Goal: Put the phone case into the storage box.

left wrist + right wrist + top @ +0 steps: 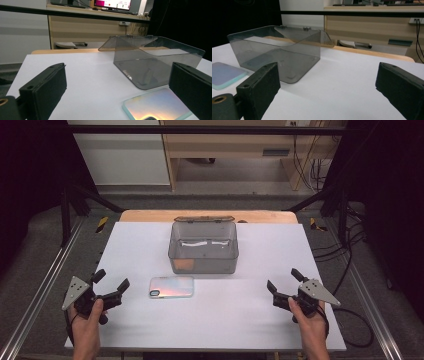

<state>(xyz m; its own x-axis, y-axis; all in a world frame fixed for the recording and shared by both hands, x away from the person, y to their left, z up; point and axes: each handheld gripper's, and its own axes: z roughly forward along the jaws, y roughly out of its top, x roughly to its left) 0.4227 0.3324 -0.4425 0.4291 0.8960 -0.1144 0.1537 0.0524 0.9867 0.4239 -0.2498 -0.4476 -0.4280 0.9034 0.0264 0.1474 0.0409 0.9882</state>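
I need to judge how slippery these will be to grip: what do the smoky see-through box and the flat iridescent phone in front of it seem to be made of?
The smoky see-through box looks like tinted rigid plastic, smooth and glossy: the table shows through its walls, and its hinged lid hangs open behind. The flat iridescent phone seems to have a glass or polished plastic back: it shimmers in rainbow colours. Both look slick.

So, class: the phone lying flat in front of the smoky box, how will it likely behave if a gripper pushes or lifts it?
The phone looks rigid, thin and glossy, so it would probably slide across the white table rather than tip. Lying flat, its low edges likely make gripping hard.
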